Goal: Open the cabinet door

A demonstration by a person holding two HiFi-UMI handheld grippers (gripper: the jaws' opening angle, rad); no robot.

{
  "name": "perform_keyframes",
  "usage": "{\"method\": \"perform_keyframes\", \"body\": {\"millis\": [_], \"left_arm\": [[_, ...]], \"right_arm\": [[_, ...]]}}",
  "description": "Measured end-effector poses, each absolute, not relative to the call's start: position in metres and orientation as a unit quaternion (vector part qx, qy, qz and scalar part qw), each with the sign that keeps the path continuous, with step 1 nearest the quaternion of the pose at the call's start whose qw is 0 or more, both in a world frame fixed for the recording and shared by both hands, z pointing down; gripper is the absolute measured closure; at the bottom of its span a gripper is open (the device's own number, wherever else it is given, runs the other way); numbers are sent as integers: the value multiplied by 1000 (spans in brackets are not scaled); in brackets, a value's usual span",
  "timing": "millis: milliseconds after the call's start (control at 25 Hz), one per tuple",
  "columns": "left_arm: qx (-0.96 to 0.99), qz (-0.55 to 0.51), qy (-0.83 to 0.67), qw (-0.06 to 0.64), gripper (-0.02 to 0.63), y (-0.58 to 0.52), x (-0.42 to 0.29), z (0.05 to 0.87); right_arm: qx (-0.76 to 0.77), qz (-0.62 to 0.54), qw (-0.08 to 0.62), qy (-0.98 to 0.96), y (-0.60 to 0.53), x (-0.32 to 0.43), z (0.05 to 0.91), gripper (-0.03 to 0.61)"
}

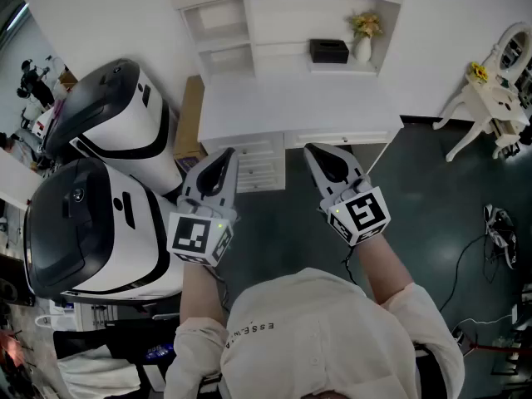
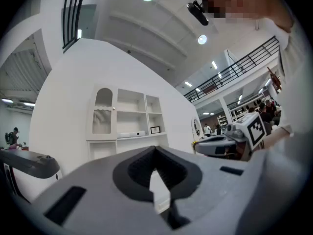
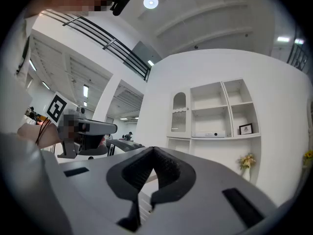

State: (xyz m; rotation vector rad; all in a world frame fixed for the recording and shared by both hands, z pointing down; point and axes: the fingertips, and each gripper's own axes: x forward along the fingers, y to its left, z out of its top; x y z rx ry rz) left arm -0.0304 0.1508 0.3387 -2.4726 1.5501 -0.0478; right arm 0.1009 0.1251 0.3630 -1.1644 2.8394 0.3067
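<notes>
A white hutch stands on a white desk [image 1: 291, 110] ahead of me. Its cabinet door [image 2: 102, 112] is the arched, slatted panel at the upper left of the shelves, and it is closed; it also shows in the right gripper view as the cabinet door [image 3: 179, 112]. My left gripper [image 1: 223, 163] and right gripper [image 1: 326, 158] hover side by side in front of the desk's edge, well short of the door. Both point level at the hutch. The left gripper [image 2: 155, 148] is shut on nothing, and the right gripper [image 3: 154, 150] is shut and empty too.
Two big white and black machines [image 1: 108, 115] [image 1: 75, 231] crowd the left side. Drawers [image 1: 258, 160] sit under the desk. On a shelf stand a black box [image 1: 328, 50] and a vase of yellow flowers [image 1: 363, 36]. A white ornate table [image 1: 490, 98] and floor cables [image 1: 499, 223] are at the right.
</notes>
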Motion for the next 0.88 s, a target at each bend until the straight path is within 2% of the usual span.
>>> {"method": "perform_keyframes", "body": {"millis": [520, 760, 880], "left_arm": [[-847, -18, 522, 97, 612, 147, 5, 346], [-846, -47, 519, 113, 609, 138, 34, 364], [-835, -87, 530, 121, 567, 124, 38, 377]], "right_arm": [[-379, 91, 33, 921, 117, 129, 366, 569], [-371, 78, 20, 925, 109, 152, 381, 569], [-371, 68, 18, 926, 102, 163, 390, 569]]}}
